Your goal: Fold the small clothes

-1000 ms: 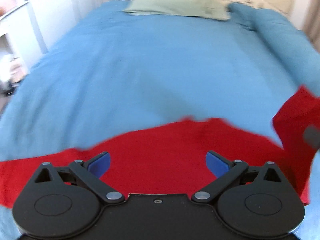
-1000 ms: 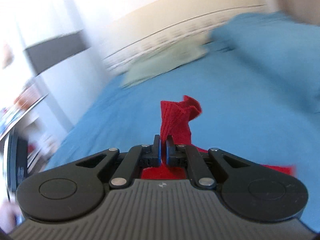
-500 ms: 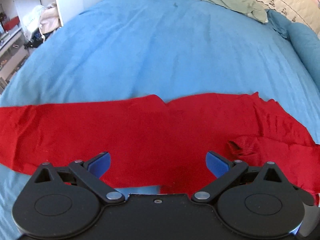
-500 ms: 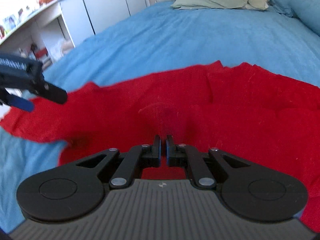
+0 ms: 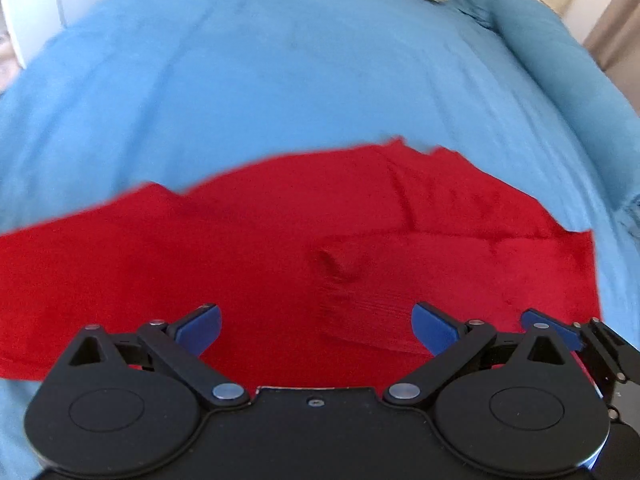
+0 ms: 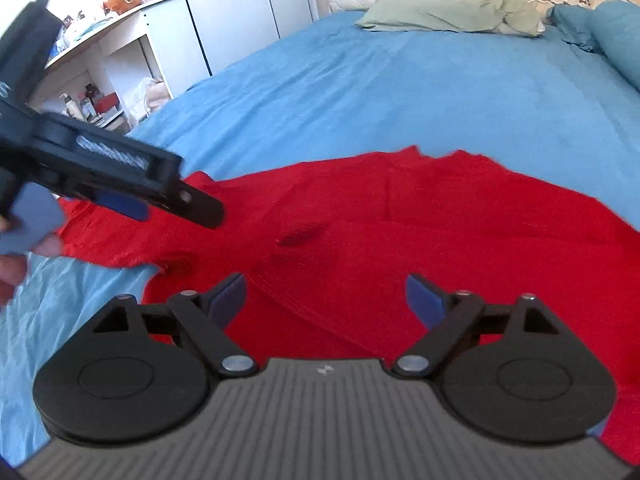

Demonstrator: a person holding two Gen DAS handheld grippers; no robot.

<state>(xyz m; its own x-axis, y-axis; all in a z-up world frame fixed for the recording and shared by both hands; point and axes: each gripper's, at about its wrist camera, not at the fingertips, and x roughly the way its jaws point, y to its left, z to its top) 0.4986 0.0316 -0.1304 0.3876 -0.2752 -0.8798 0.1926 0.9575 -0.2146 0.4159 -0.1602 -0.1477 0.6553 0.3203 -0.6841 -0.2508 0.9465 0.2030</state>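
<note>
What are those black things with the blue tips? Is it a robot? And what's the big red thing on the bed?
It isn't a robot. A person holds two grabbing tools, one in each hand, and each tool carries a camera that looks out along its two fingers. One picture comes from the left gripper, the other from the right gripper. The blue tips are soft pads on the fingers.

The red thing is a piece of red clothing, lying spread out on a bed with a blue blanket. A green pillow sits at the far end.

Both grippers are open, so nothing is held. In the right gripper's picture you can also see the left gripper from the side.
</note>
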